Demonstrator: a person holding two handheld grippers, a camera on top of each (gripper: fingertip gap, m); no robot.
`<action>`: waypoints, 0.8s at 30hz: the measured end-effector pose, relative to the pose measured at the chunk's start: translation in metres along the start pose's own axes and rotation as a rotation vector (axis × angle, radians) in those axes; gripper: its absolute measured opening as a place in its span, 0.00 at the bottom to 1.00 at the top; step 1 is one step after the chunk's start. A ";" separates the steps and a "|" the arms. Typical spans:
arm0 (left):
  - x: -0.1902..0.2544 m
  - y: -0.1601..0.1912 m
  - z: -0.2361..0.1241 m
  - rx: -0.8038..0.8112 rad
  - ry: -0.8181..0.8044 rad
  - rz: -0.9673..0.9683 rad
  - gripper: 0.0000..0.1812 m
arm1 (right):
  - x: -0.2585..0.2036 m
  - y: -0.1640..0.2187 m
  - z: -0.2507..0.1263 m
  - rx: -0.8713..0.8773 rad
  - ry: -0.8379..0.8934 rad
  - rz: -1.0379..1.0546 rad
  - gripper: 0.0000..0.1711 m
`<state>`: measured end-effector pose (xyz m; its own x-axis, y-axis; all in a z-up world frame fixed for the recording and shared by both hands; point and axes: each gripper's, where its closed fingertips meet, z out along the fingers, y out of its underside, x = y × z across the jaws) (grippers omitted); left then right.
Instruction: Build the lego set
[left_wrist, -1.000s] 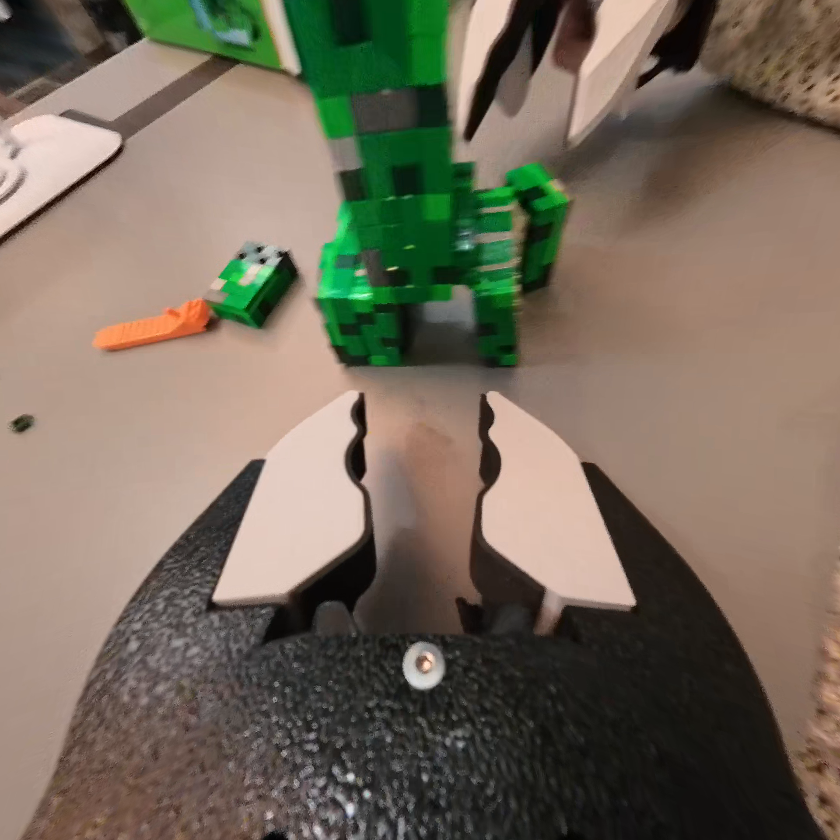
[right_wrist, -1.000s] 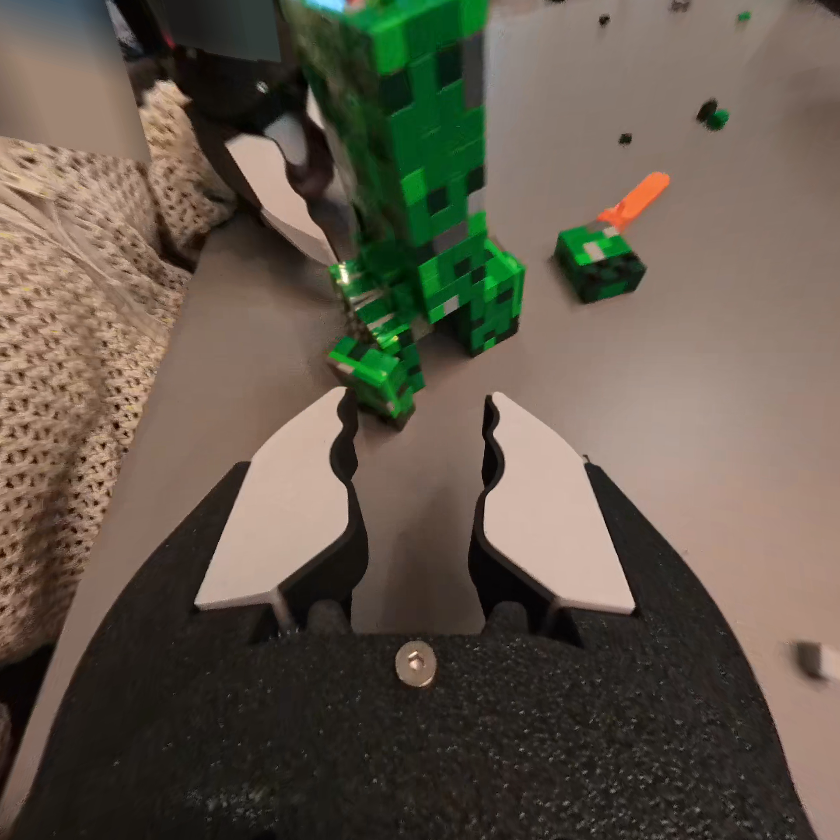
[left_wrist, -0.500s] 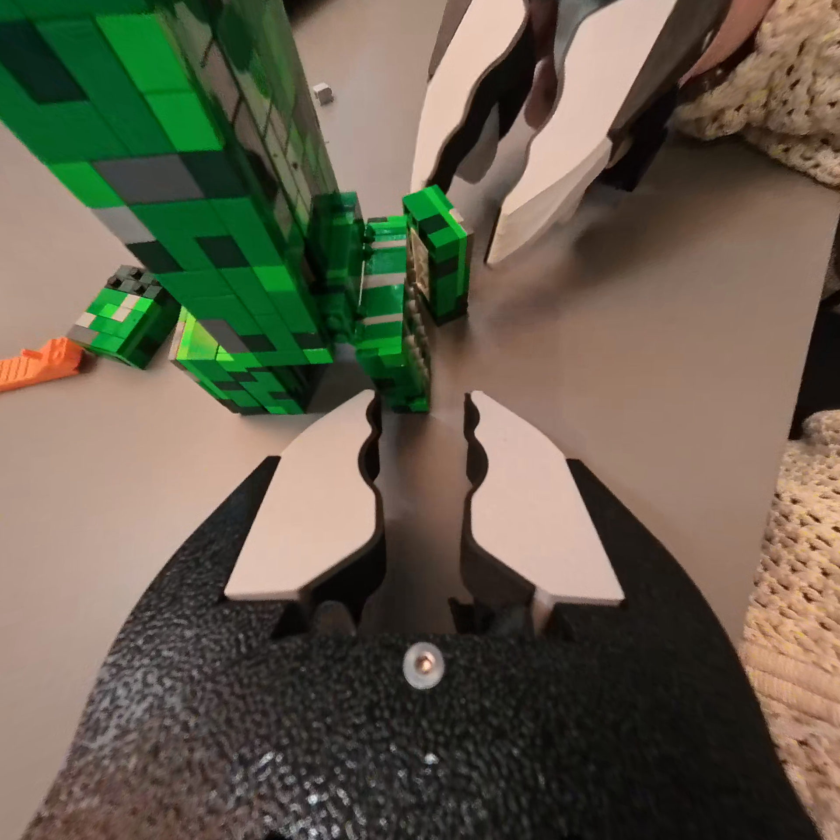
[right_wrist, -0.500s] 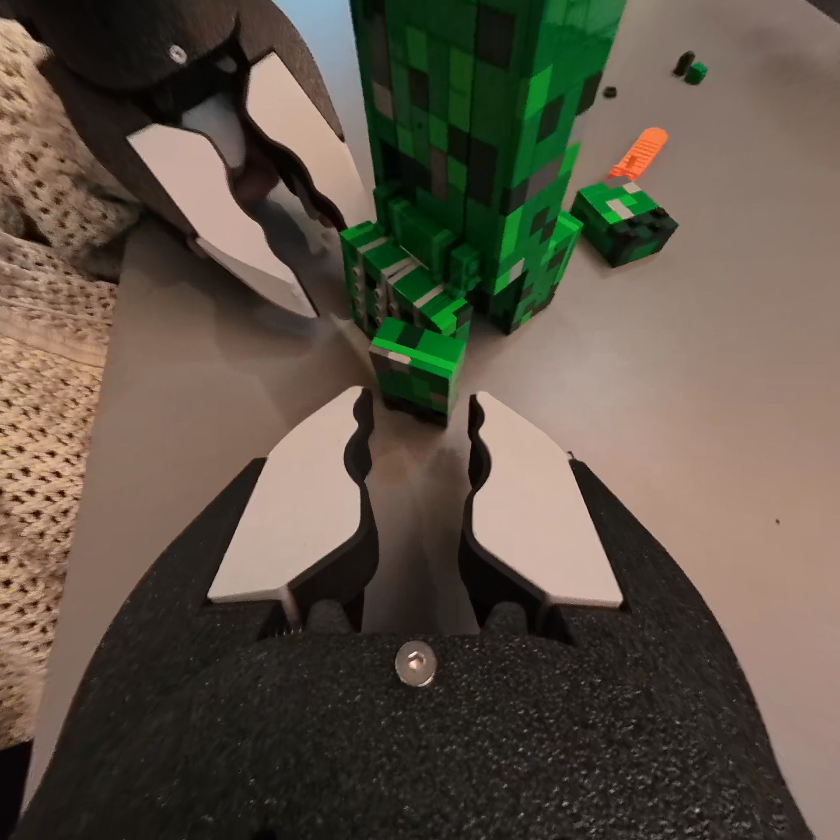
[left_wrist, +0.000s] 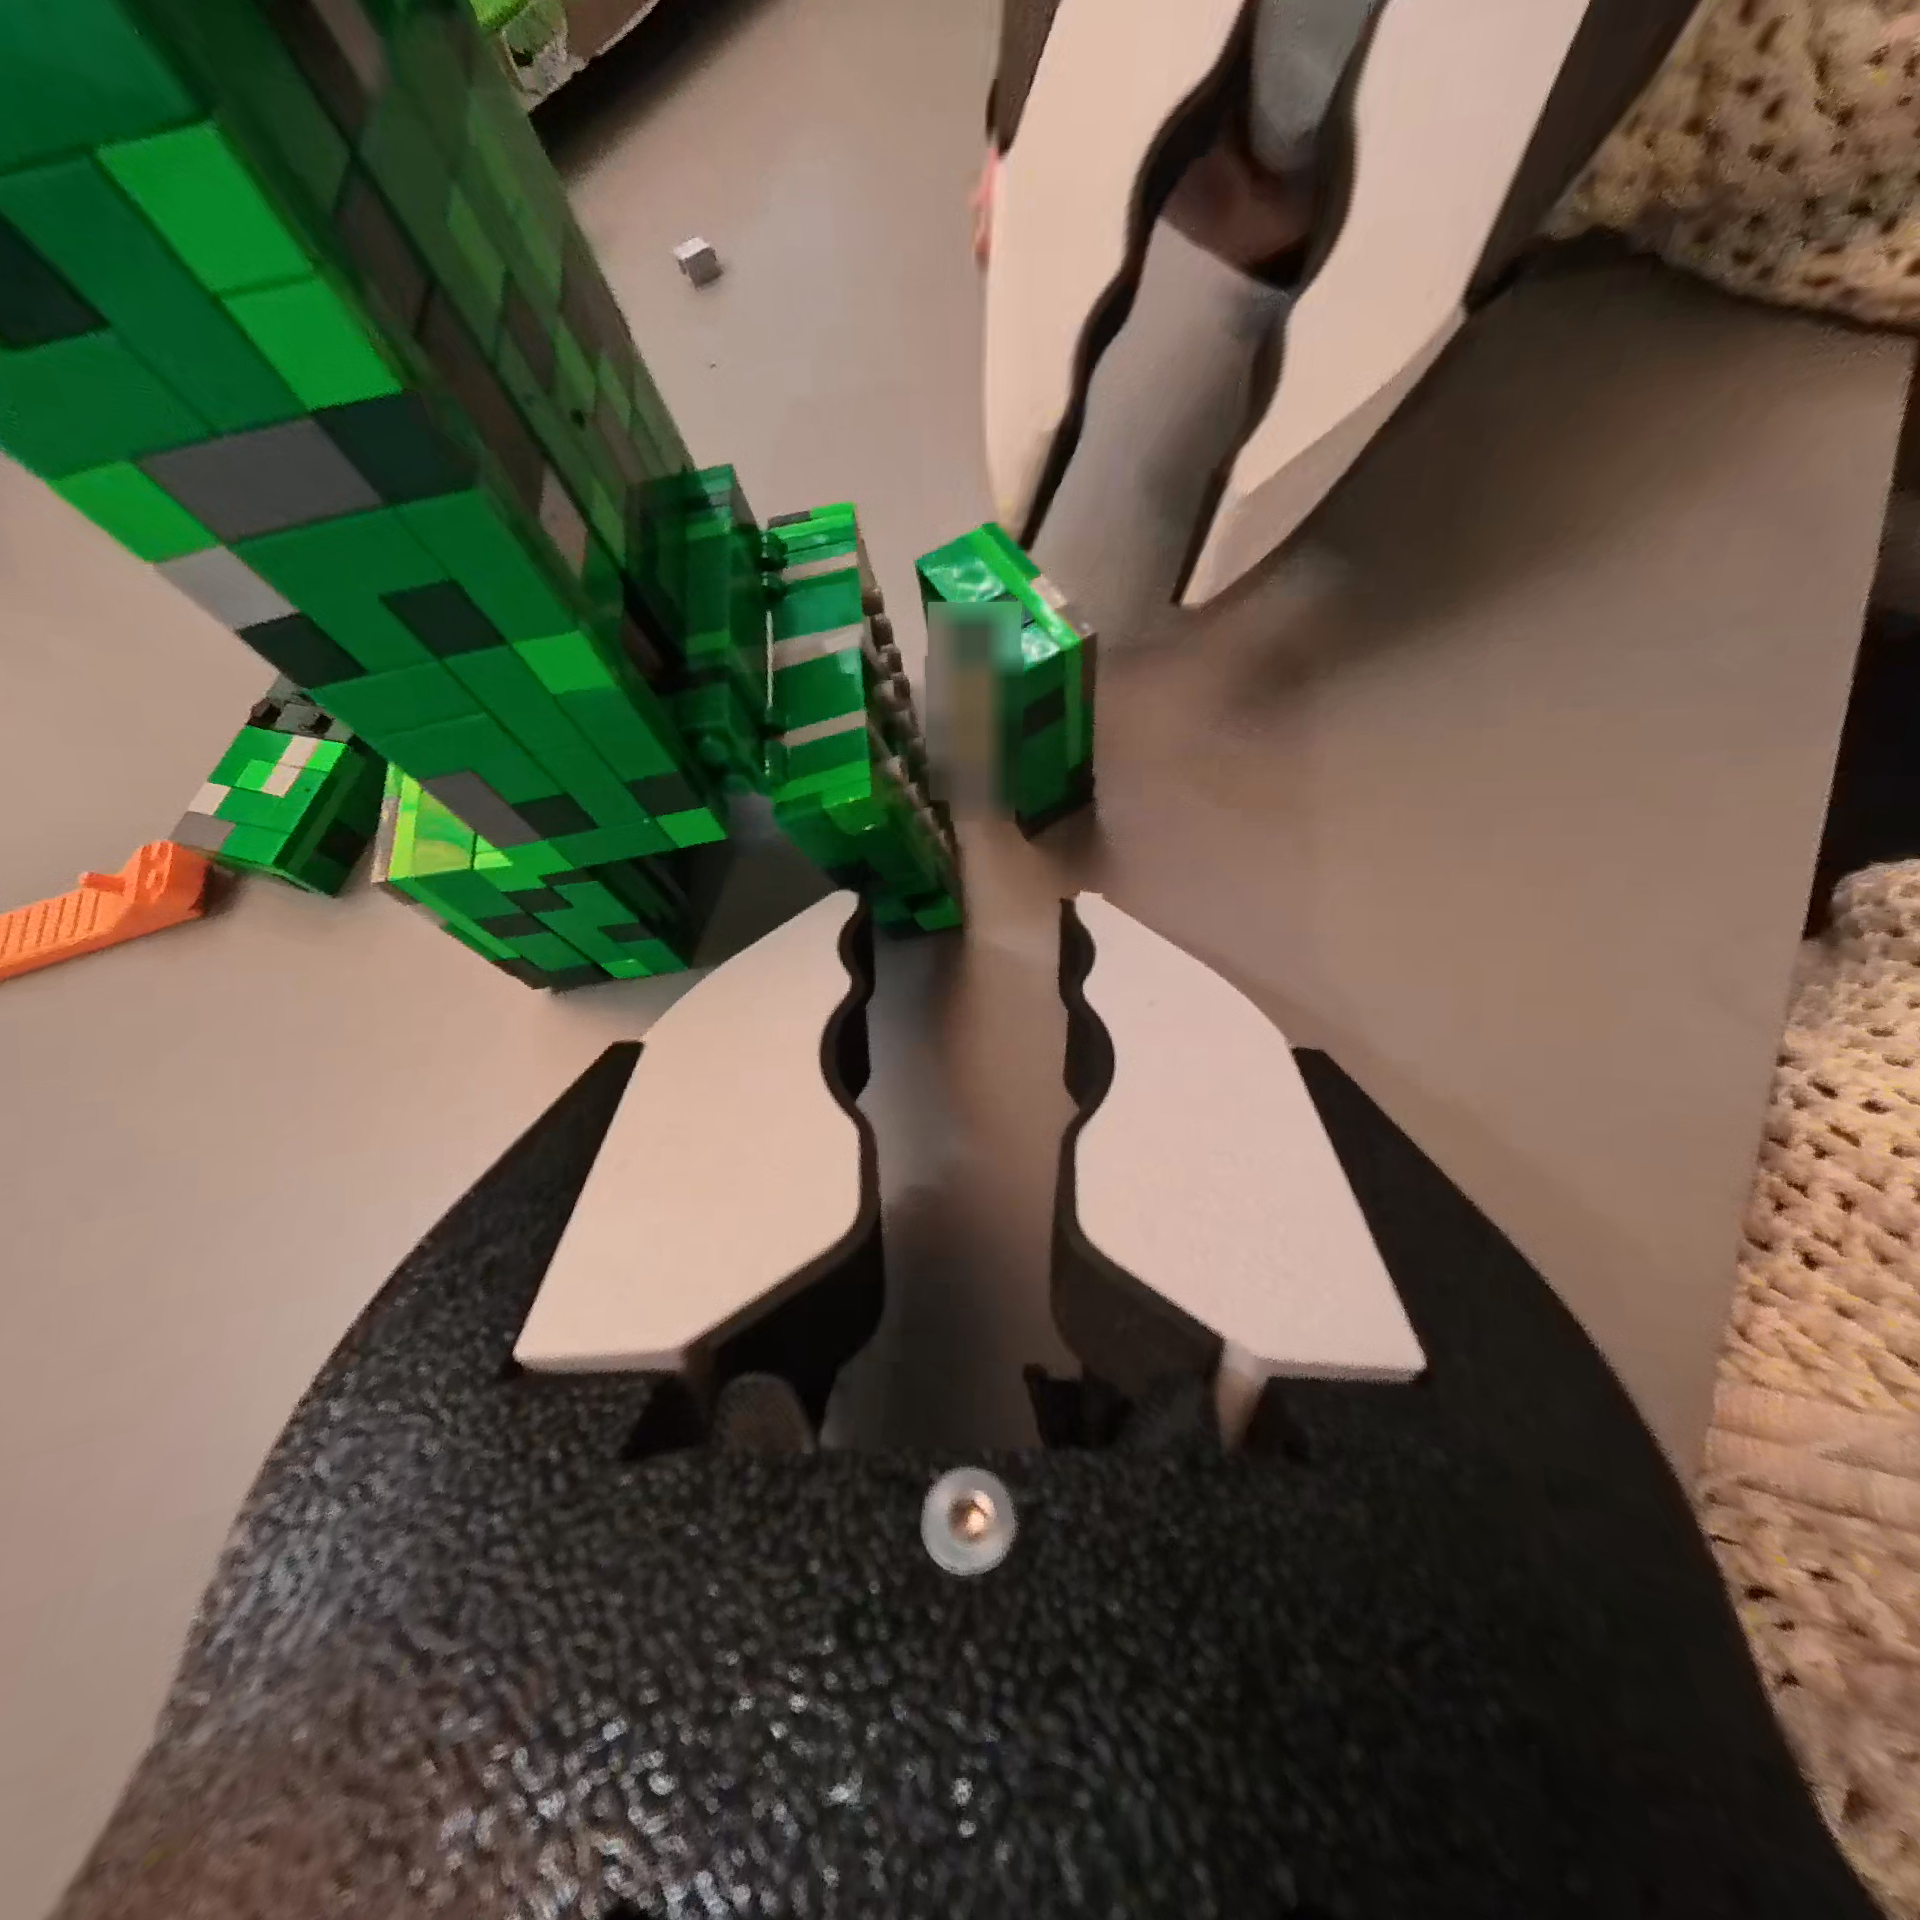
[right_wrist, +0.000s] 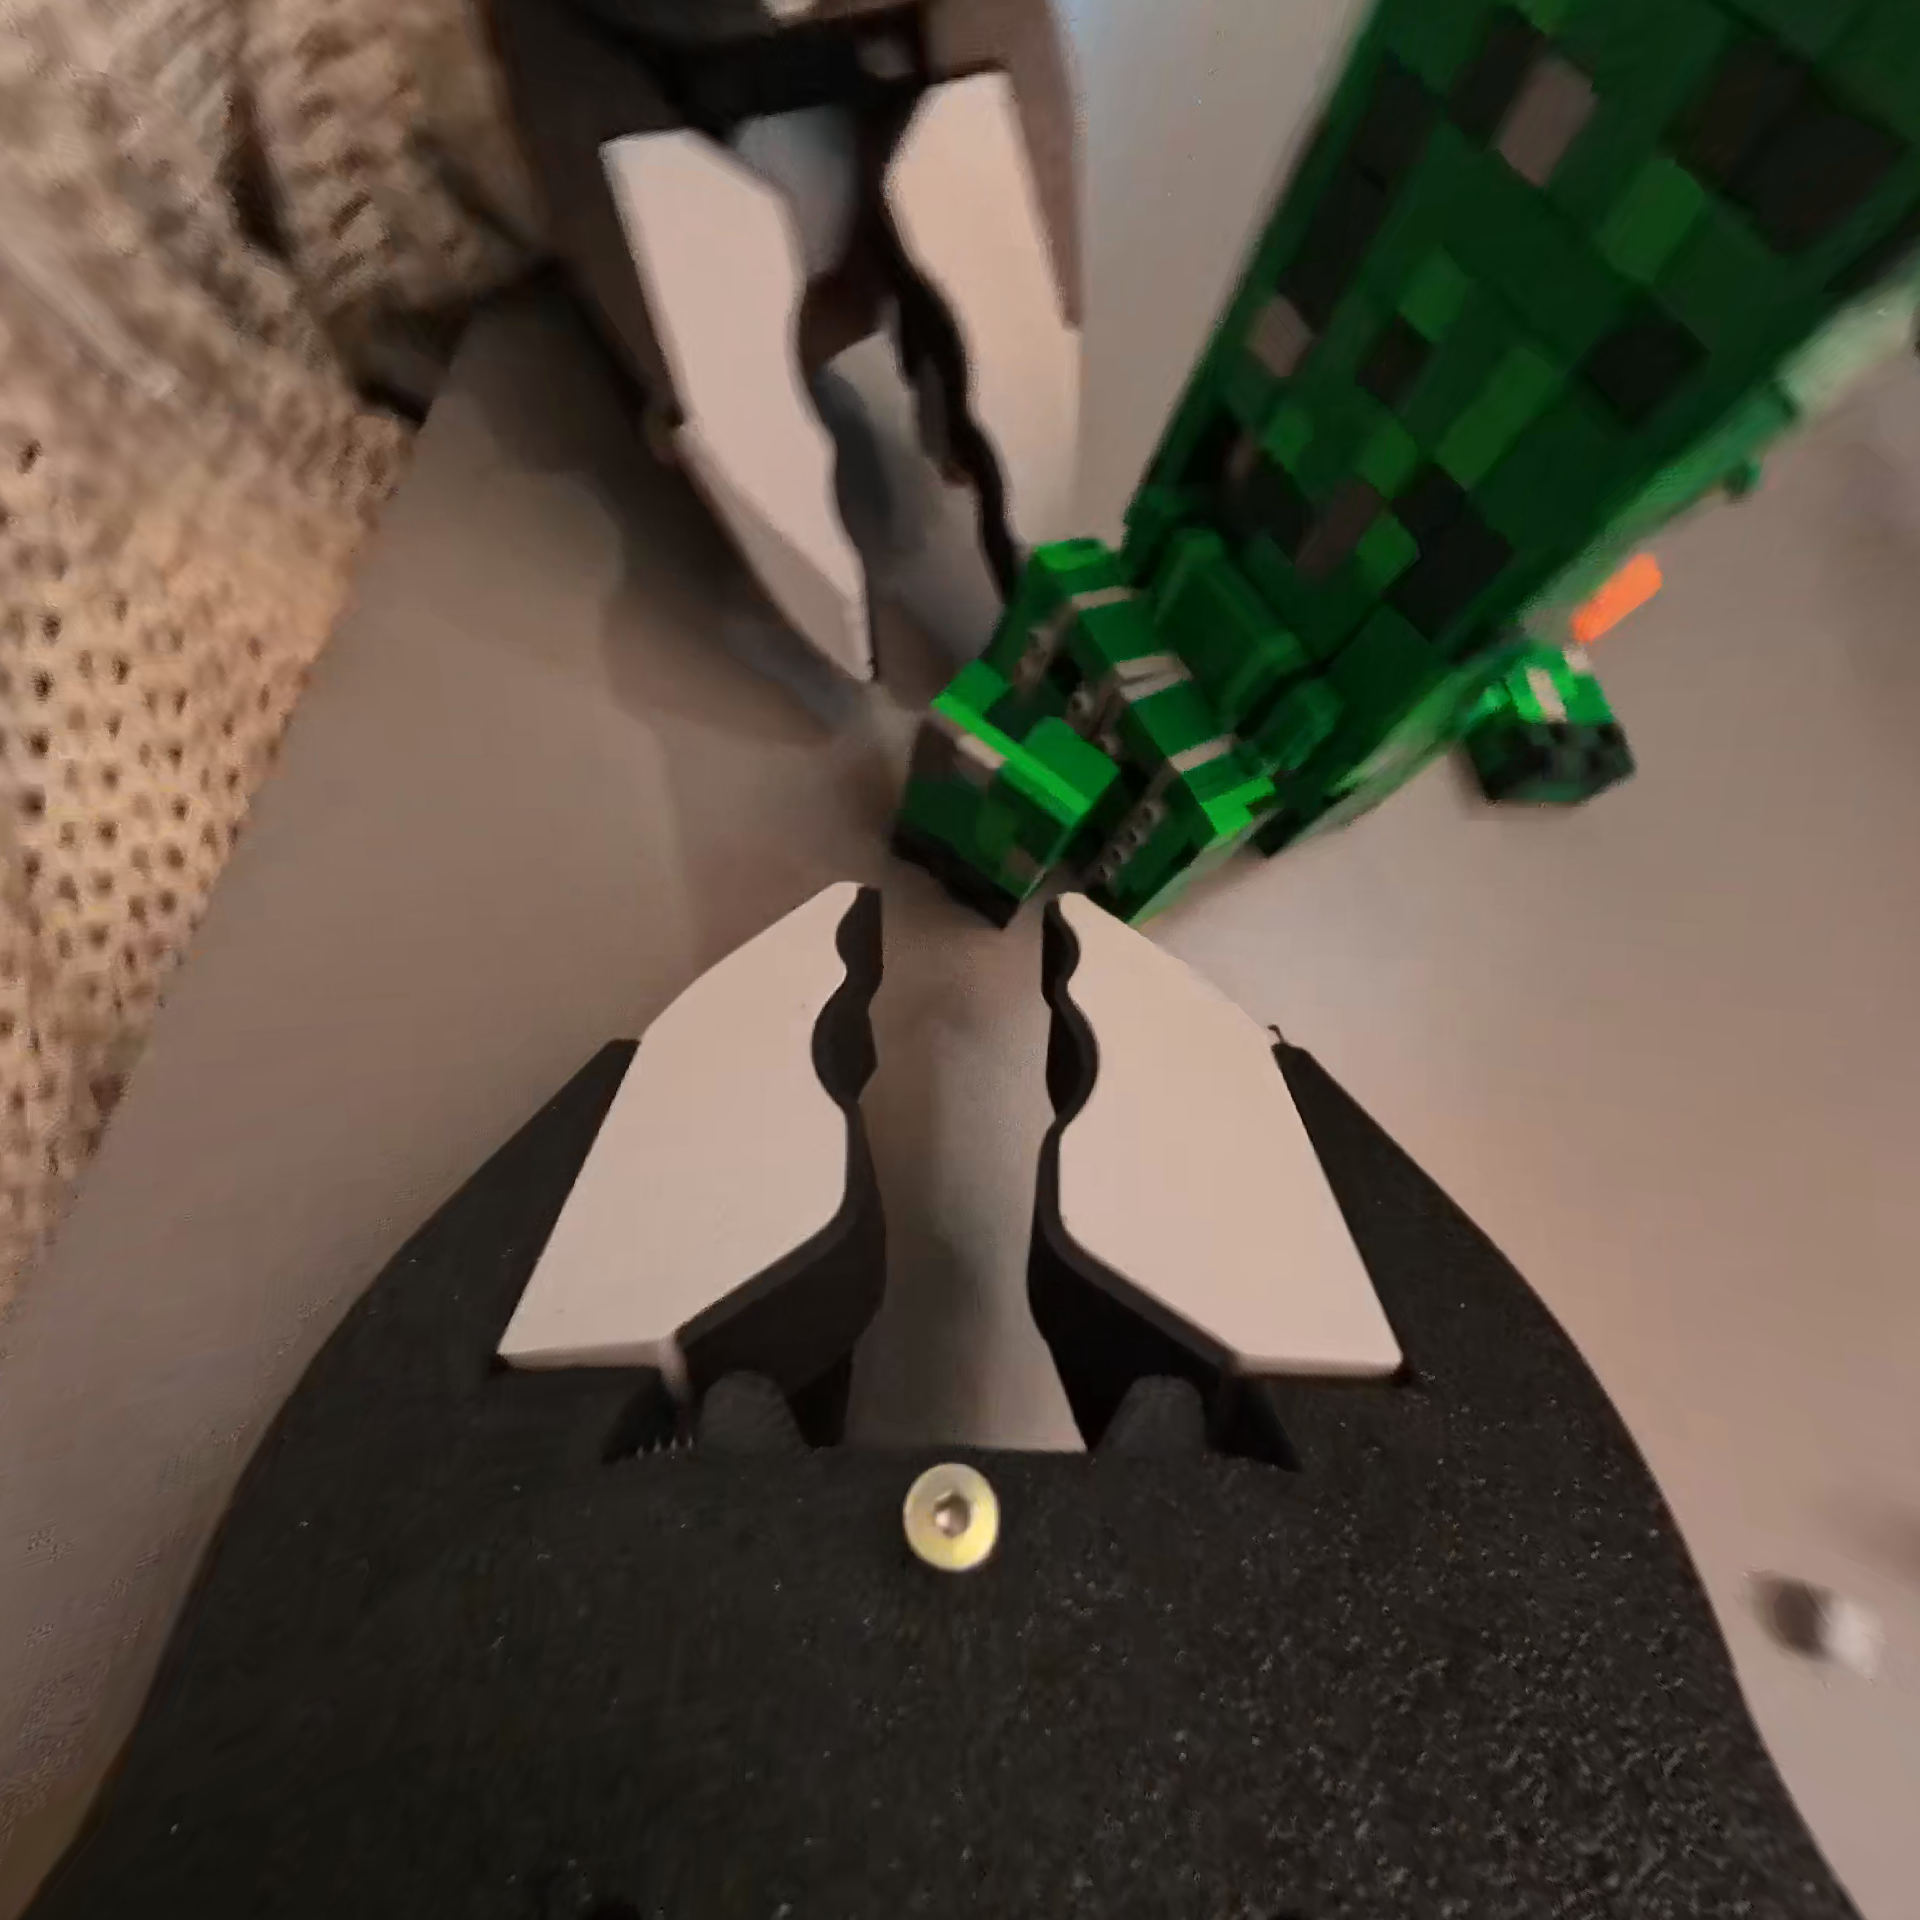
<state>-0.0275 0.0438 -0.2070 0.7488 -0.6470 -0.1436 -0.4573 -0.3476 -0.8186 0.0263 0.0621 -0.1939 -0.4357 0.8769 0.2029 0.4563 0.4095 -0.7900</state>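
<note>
A tall green brick figure (left_wrist: 343, 499) stands on the grey table; it also shows in the right wrist view (right_wrist: 1455, 416). A small green leg block (left_wrist: 1039, 675) stands just beside the figure's studded rear leg (left_wrist: 852, 748), a narrow gap apart. My left gripper (left_wrist: 961, 914) is open and empty, its tips right in front of that leg. My right gripper (right_wrist: 956, 914) is open and empty, its tips almost touching the small block (right_wrist: 997, 810). Each gripper shows opposite the other: the right one (left_wrist: 1112, 561) and the left one (right_wrist: 925, 623).
A loose green block (left_wrist: 281, 810) and an orange brick separator (left_wrist: 94, 920) lie left of the figure. A small grey piece (left_wrist: 698, 260) lies farther back. A knitted sleeve (left_wrist: 1829, 1247) and the table edge (left_wrist: 1860, 623) are on the right. There is about 7 centimeters between the tips of the two grippers. The orange brick separator (left_wrist: 94, 920) sits 20 centimeters or so from the ends of my left fingers.
Both grippers have moved in closer to the foot of the figure from opposite sides. The right view has tilted, and its jaws have narrowed slightly.
</note>
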 end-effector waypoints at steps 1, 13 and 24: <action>0.000 0.000 0.000 0.004 -0.003 0.000 0.19 | -0.001 0.001 -0.003 -0.015 -0.001 -0.088 0.16; -0.002 0.004 0.005 -0.035 0.046 -0.080 0.29 | 0.011 -0.021 0.007 0.038 -0.036 -0.559 0.28; -0.002 0.004 0.005 -0.045 -0.017 -0.001 0.30 | 0.011 -0.020 0.018 0.001 -0.055 -0.614 0.15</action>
<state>-0.0282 0.0470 -0.2135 0.7573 -0.6351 -0.1522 -0.4771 -0.3788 -0.7930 -0.0015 0.0596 -0.1863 -0.6581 0.4666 0.5909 0.1085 0.8354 -0.5388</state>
